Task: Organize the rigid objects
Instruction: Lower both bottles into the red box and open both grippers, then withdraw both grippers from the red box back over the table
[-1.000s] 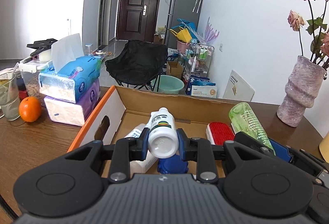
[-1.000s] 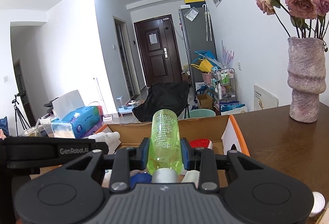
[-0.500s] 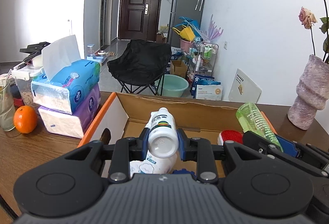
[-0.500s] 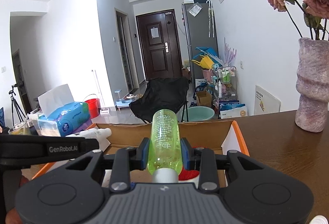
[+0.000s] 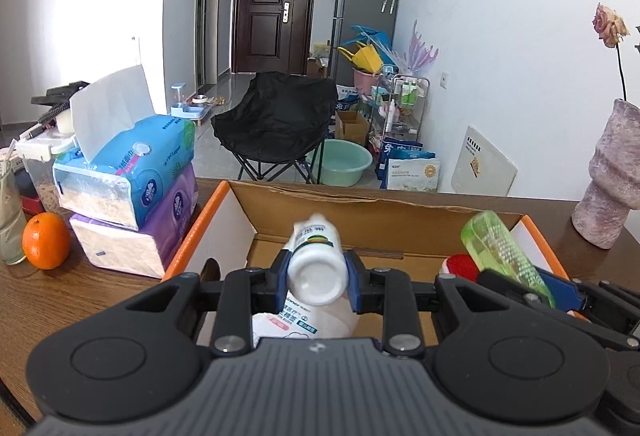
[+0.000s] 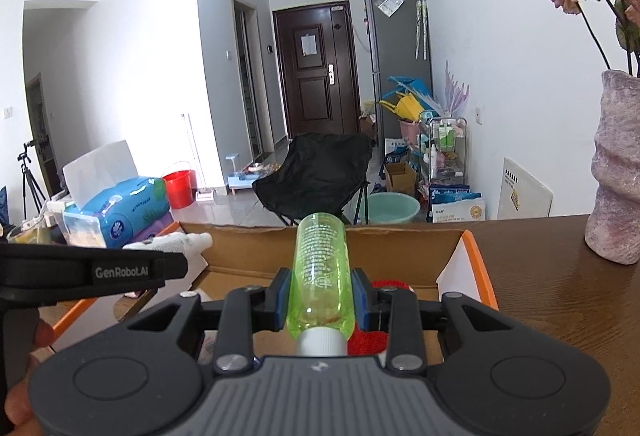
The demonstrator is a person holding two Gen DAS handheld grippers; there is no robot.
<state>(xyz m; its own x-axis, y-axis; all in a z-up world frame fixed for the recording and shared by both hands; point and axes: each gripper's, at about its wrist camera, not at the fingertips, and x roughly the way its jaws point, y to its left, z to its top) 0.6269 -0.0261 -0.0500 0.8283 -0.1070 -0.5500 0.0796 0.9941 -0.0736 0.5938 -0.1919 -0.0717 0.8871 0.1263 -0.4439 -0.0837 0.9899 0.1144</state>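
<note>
My left gripper [image 5: 315, 278]: clamped on the white bottle [image 5: 316, 268], base toward me, pads pressing both sides.
My right gripper [image 6: 320, 298]: clamped on the green bottle [image 6: 322, 276], white cap toward me.
Both bottles: held above the open cardboard box [image 5: 320, 201] on the wooden table [image 5: 80, 296].

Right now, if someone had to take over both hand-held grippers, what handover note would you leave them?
Left hand-held gripper: shut on the white bottle, held over the cardboard box.
Right hand-held gripper: shut on the green bottle, cap towards the camera, also over the box.
Already in the box: a red item and a white packet under the white bottle.
Left to do: lower both bottles into the box and release. An orange and tissue packs sit on the table beside the box.
</note>
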